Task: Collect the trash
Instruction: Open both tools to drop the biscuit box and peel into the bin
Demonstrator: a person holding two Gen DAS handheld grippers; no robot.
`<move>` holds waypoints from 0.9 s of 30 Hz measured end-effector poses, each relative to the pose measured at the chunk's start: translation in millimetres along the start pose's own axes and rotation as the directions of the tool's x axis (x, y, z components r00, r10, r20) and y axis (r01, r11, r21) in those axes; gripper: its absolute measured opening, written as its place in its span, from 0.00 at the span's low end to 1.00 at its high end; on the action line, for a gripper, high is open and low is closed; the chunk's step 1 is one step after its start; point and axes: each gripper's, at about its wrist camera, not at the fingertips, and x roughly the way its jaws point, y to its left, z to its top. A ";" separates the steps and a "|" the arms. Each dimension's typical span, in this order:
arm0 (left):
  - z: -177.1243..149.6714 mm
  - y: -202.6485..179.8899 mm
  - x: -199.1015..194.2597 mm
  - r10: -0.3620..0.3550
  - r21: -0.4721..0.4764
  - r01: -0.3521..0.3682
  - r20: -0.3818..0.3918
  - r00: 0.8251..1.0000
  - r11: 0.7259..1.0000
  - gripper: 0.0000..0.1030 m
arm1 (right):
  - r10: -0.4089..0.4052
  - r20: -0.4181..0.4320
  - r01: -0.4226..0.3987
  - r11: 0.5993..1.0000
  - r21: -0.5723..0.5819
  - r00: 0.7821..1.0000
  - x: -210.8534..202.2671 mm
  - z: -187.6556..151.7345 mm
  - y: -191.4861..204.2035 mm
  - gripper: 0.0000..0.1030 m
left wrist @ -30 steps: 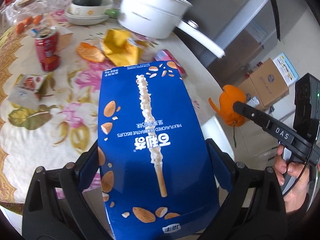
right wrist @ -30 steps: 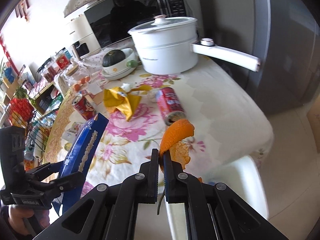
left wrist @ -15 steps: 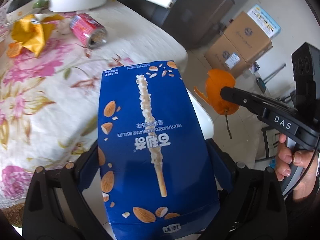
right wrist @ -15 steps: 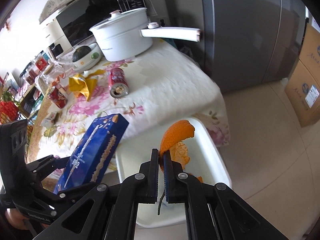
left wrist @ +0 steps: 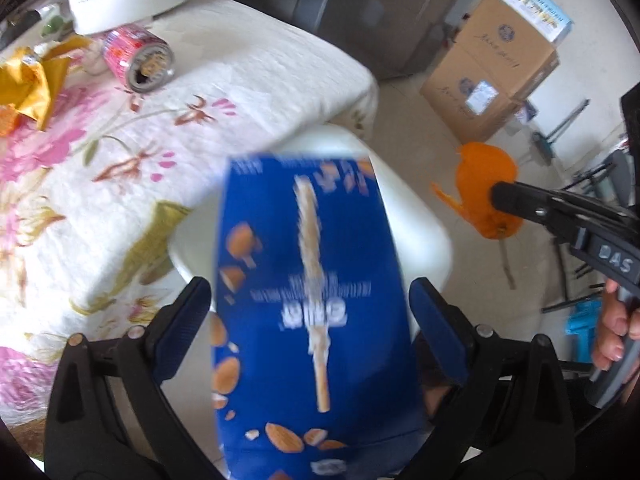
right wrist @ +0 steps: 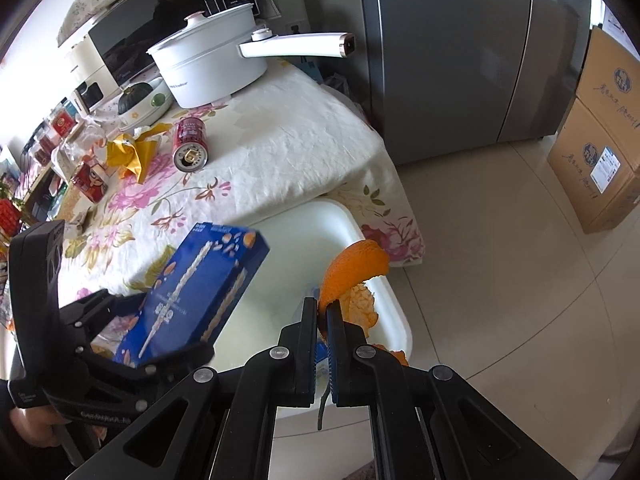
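Beside the floral-clothed table (right wrist: 280, 152), over the white bin (right wrist: 352, 224), the left gripper (left wrist: 310, 304) is opening off a light, stiff biscuit box (left wrist: 308, 304) while the right gripper (right wrist: 322, 312) pinches limp orange peel (right wrist: 352, 268) by its edge

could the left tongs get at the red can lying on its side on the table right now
Probably not yet. The left tongs are opening with the blue biscuit box between them over the white bin. The red can lies uncovered farther along the table, reachable once the box drops.
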 end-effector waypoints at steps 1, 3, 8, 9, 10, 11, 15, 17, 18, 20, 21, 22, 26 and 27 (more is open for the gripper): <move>0.1 0.0 -1.0 0.036 0.011 -0.036 0.004 0.999 0.999 0.99 | -0.001 -0.002 0.001 1.000 0.001 1.000 0.3 0.1 -0.7 0.05; -0.5 3.7 -5.4 0.073 0.013 -0.074 0.019 0.997 0.997 0.99 | -0.002 -0.005 0.002 1.000 0.003 1.000 1.1 0.4 -1.8 0.05; -4.3 22.6 -17.3 0.101 -0.035 -0.100 0.031 0.994 0.994 0.99 | -0.003 -0.013 0.003 1.000 0.001 1.000 4.1 1.0 0.3 0.05; -4.9 26.0 -21.1 0.107 -0.040 -0.105 0.037 0.994 0.994 0.99 | -0.003 -0.015 0.003 1.000 -0.002 1.000 4.9 1.1 1.7 0.05; -5.2 27.6 -23.8 0.109 -0.045 -0.107 0.040 0.993 0.993 0.99 | -0.003 -0.018 0.003 1.000 -0.006 1.000 6.0 1.2 3.6 0.05; -6.1 30.3 -27.2 0.108 -0.049 -0.106 0.041 0.993 0.993 0.99 | -0.003 -0.020 0.003 1.000 -0.010 1.000 7.1 1.5 5.2 0.05; -8.1 39.0 -37.5 0.111 -0.066 -0.107 0.049 0.993 0.992 0.99 | -0.001 -0.032 0.000 1.000 -0.026 0.999 12.4 1.9 13.6 0.05; -11.1 43.6 -42.3 0.118 -0.069 -0.114 0.051 0.992 0.991 0.99 | 0.000 -0.036 -0.001 1.000 -0.030 0.999 14.7 2.8 18.2 0.06; -12.1 45.5 -44.7 0.123 -0.071 -0.119 0.055 0.991 0.990 0.99 | 0.000 -0.038 -0.001 0.999 -0.032 0.999 15.8 3.4 20.5 0.06; -15.1 50.4 -50.4 0.131 -0.074 -0.127 0.062 0.989 0.989 0.99 | 0.002 -0.039 -0.003 0.999 -0.036 0.999 17.2 4.7 24.8 0.06; -15.7 53.3 -53.4 0.137 -0.075 -0.132 0.065 0.988 0.988 0.99 | 0.004 -0.039 -0.005 0.999 -0.037 0.999 17.9 5.6 27.5 0.06; -16.4 55.1 -54.3 0.142 -0.077 -0.136 0.068 0.988 0.988 0.99 | 0.006 -0.039 -0.007 0.999 -0.039 0.999 18.3 6.5 29.7 0.06; -20.7 67.8 -63.1 0.157 -0.098 -0.149 0.081 0.984 0.984 0.99 | 0.011 -0.040 -0.013 0.999 -0.041 0.999 21.7 10.7 39.4 0.10; -22.7 71.8 -66.0 0.161 -0.104 -0.152 0.084 0.983 0.983 0.99 | 0.015 -0.048 -0.017 0.999 -0.034 0.999 23.1 12.2 41.1 0.20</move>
